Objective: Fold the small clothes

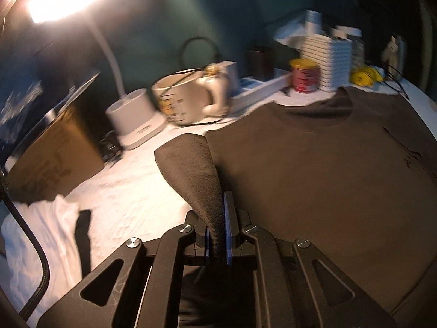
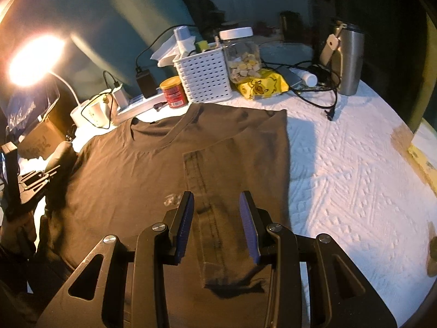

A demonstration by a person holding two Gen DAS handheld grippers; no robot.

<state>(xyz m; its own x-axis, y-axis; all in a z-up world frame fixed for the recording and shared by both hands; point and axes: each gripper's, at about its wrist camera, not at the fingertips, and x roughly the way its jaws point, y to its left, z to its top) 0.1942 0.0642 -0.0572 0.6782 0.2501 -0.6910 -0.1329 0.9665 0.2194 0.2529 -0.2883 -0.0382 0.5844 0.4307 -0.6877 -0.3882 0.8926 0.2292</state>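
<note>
While writing stays unreadable, left tongs [image 1: 218,235] pinch the t-shirt [image 1: 314,164].

From my left gripper's camera, the mug [image 1: 188,98] and lamp base [image 1: 133,117] are smeared by motion blur. The brown shirt [image 1: 314,169] runs off the right edge (its chest print [image 1: 409,155] unreadable), and my gripper bodies hide its hem.
</note>
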